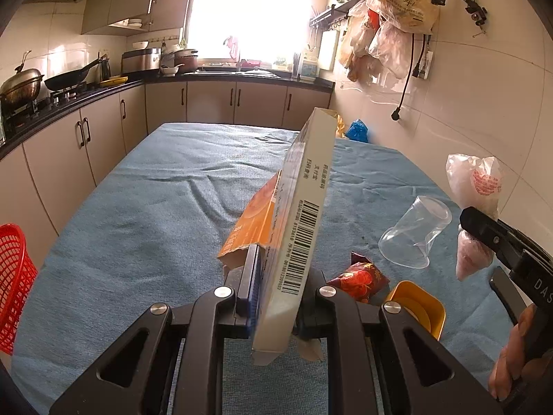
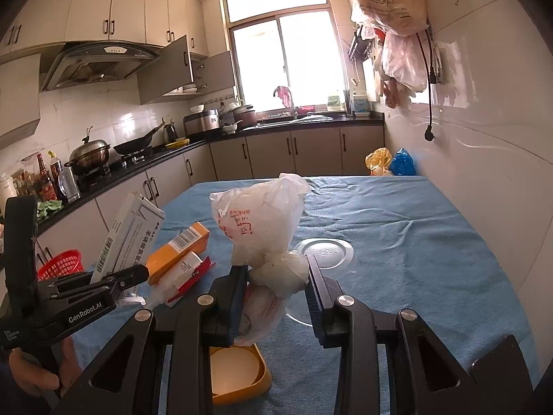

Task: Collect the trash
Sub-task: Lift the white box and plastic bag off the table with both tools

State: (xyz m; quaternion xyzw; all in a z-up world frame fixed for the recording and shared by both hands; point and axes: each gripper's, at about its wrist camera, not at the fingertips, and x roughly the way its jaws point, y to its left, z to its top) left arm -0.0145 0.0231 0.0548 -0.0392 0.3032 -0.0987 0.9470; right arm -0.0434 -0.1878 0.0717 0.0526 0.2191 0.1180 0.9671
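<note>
Cardboard box [image 1: 297, 228] clamped in left gripper [image 1: 276, 297]; crinkled plastic bag [image 2: 262, 228] pinched by right gripper [image 2: 276, 287].

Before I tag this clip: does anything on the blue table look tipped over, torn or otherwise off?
Yes. A clear plastic cup lies tipped on its side on the blue tablecloth. The white carton gripped by the left gripper has a torn-open orange flap. Nothing looks spilled.

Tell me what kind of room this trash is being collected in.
A home kitchen, almost certainly. A wok and a lidded pot sit on a gas stove along the counter, a range hood hangs above it, and cabinets run under the window.
</note>
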